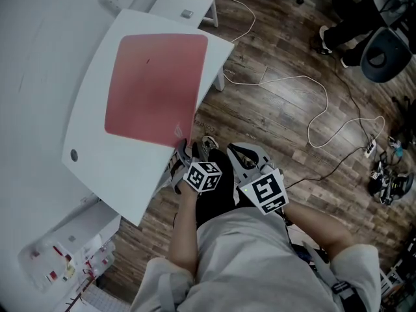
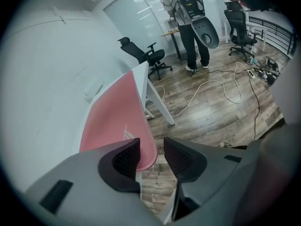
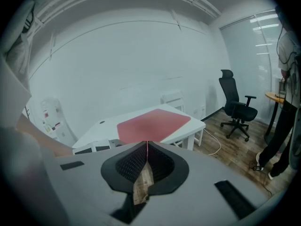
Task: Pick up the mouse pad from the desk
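A red mouse pad (image 1: 156,86) lies flat on the white desk (image 1: 91,135). Its near corner reaches the desk's edge. My left gripper (image 1: 183,153) is at that corner. In the left gripper view, the left gripper (image 2: 151,147) is open and the pad's corner (image 2: 146,149) pokes up between the jaws, close to the left pad, with a gap on the right. My right gripper (image 1: 239,152) hangs over the floor beside the desk. In the right gripper view, the right gripper (image 3: 147,147) is shut with nothing in it and faces the mouse pad (image 3: 153,124) from a distance.
White cables (image 1: 305,103) snake over the wood floor right of the desk. A small white table (image 1: 185,5) stands past the desk's far end. Office chairs (image 2: 146,55) and a standing person (image 2: 190,27) are farther off. A white shelf with small items (image 1: 58,265) sits at lower left.
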